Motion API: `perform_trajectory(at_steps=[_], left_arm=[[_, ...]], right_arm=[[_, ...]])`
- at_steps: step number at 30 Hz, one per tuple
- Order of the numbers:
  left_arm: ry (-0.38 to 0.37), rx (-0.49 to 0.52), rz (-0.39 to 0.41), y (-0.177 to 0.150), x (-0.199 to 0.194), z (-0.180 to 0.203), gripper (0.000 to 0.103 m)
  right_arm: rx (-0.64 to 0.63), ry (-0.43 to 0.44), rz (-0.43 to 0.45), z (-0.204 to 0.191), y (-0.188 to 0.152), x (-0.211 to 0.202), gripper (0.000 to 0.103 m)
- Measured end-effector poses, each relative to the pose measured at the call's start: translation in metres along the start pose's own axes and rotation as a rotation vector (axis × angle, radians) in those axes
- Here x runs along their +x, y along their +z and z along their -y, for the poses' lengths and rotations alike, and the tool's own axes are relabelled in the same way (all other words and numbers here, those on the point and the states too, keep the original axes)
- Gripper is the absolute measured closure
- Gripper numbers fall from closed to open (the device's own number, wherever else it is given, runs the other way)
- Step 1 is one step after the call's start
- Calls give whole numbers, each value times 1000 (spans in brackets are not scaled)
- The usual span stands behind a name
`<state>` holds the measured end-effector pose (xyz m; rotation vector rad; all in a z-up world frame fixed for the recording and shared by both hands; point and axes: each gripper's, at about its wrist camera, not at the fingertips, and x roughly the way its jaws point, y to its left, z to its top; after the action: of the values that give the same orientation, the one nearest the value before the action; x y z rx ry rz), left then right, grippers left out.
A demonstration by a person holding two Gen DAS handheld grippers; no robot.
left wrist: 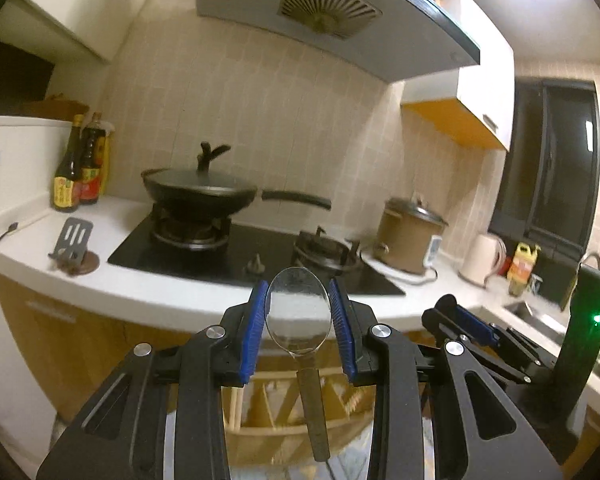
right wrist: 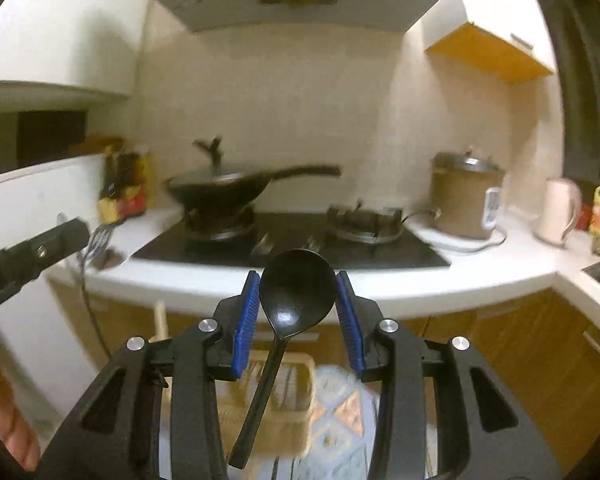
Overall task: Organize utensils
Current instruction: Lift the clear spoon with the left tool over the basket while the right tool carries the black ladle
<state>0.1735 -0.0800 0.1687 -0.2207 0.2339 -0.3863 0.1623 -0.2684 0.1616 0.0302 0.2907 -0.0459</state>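
Note:
My left gripper (left wrist: 299, 310) is shut on a metal spoon (left wrist: 299, 308); its bowl stands up between the blue pads and its handle hangs down. My right gripper (right wrist: 296, 300) is shut on a black spoon (right wrist: 296, 290), bowl up, handle hanging down and to the left. The right gripper also shows at the right of the left wrist view (left wrist: 466, 322). The left gripper's finger shows at the left edge of the right wrist view (right wrist: 36, 254). A wooden utensil rack (left wrist: 284, 404) lies below both grippers; it also shows in the right wrist view (right wrist: 280, 396).
A white counter (left wrist: 172, 292) holds a black hob (left wrist: 236, 256) with a lidded wok (left wrist: 200, 192), sauce bottles (left wrist: 76, 168), a slotted spatula (left wrist: 74, 238), a small spoon (left wrist: 6, 233), a rice cooker (left wrist: 412, 236) and a kettle (left wrist: 482, 258). A sink (left wrist: 532, 314) is at the right.

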Motion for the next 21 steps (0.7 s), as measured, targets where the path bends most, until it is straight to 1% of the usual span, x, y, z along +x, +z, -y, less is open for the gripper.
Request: perform_trajectory(at_steps=[4,7,14,21], left_arm=[[22,-25,22,0,21,-5,73],[29,-54,18,-4,39,-12,73],[77,-40,-5,-25,68,-16,73],[72,-38,-42,-44,82,-20,73]], right_arm=[[-20,-87,57,-2,5,23,68],[-26,-116,70,-2,-1,39,68],[-38,-144,49,0,-22,69,68],[-31,-141,29,4,-37,80,68]])
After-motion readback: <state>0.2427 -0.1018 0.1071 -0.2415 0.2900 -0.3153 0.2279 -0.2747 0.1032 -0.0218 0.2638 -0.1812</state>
